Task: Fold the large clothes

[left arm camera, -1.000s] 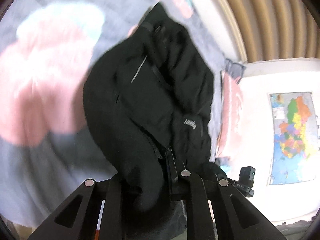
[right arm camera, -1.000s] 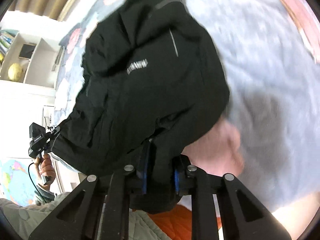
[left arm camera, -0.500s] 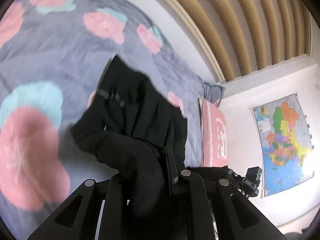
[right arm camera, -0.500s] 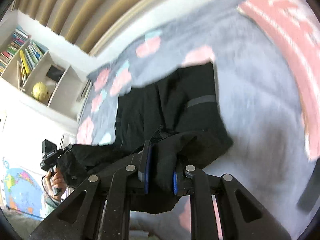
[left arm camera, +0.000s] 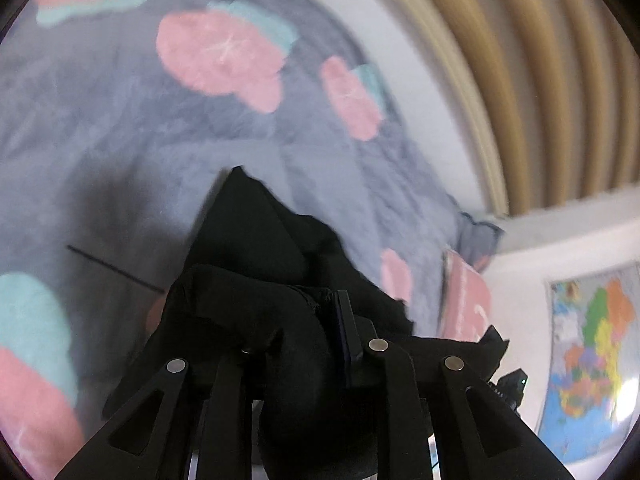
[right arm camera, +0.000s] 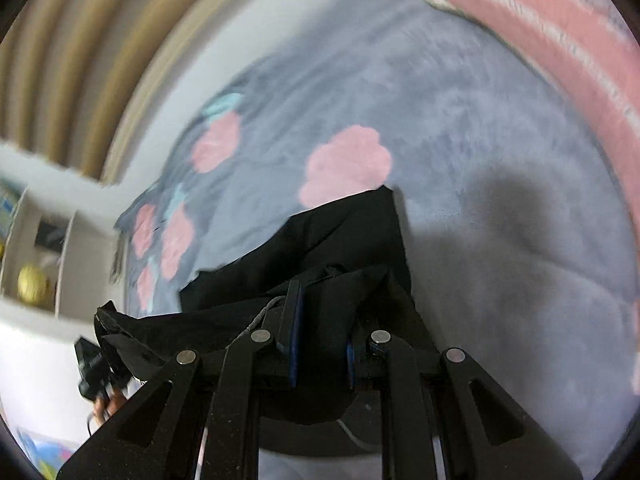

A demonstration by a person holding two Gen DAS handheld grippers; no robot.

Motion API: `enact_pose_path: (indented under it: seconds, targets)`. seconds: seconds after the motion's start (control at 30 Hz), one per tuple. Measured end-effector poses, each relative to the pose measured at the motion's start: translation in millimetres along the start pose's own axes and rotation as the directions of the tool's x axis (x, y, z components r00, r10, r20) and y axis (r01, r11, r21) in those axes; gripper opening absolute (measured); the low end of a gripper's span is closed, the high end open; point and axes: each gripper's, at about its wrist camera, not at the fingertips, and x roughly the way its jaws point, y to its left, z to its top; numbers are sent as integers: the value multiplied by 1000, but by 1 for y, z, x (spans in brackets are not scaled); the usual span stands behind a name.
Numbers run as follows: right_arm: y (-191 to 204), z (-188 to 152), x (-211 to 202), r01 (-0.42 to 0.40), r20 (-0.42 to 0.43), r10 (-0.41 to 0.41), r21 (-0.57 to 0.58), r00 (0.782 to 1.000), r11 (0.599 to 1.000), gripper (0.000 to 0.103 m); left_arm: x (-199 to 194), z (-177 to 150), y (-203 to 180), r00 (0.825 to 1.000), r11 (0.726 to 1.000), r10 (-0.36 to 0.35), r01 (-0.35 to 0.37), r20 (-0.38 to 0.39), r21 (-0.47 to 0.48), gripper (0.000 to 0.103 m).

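Open grey blanket [right arm camera: 500, 128] ahead of the black jacket [right arm camera: 352, 236]; pink pillow [right arm camera: 560, 40] along its far edge.

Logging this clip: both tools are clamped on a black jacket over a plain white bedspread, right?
Not quite. Both tools, left tool and right tool, do grip the black jacket, but the bedspread is grey with pink flowers, as the right wrist view shows.

Black tool [right arm camera: 320, 328] arms, silver rivets (blue pads, seemingly).
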Motion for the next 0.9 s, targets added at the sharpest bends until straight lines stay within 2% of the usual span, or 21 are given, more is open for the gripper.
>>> enact_pose_path:
  seconds: [0.13, 0.2, 0.3, 0.43, 0.6, 0.7, 0.8, 0.87, 0.9]
  targets:
    - [-20, 23, 71, 103, -86, -100, 39, 991, 994, 21, 70, 22, 30, 994, 995, 81, -85, -75, -51, 23]
    - [-28, 27, 104, 138, -136, -133, 32, 982, 990, 21, 91, 26, 43, 991, 993, 83, -91, -101, -72, 23]
    - [-37, 30, 133, 166, -171, -159, 28, 972, 986, 21, 111, 29, 55, 991, 995, 73, -80, -114, -63, 23]
    - [-43, 29, 148, 173, -175, -167, 20, 970, 985, 21, 119, 32, 55, 988, 997, 69, -70, -142, -6, 23]
    - [-50, 28, 133, 122, -191, -105, 75, 976, 990, 22, 97, 36, 41, 978, 998, 31, -17, -206, 68, 30]
    - [-49, 33, 111, 77, -184, -54, 120, 981, 990, 28, 65, 40, 36, 964, 996, -61, 77, -258, 49, 39]
    - [-50, 34, 82, -15, -167, 41, 157, 985, 988, 37, 21, 37, 37, 971, 995, -69, 83, -228, 53, 48]
    - [-51, 32, 65, -34, -167, 60, 158, 984, 987, 54, -9, 31, 42, 980, 996, -65, 76, -187, 51, 51]
    - [-52, 31, 53, -27, -155, 51, 153, 987, 988, 58, -20, 27, 42, 985, 997, -37, 49, -166, 65, 56]
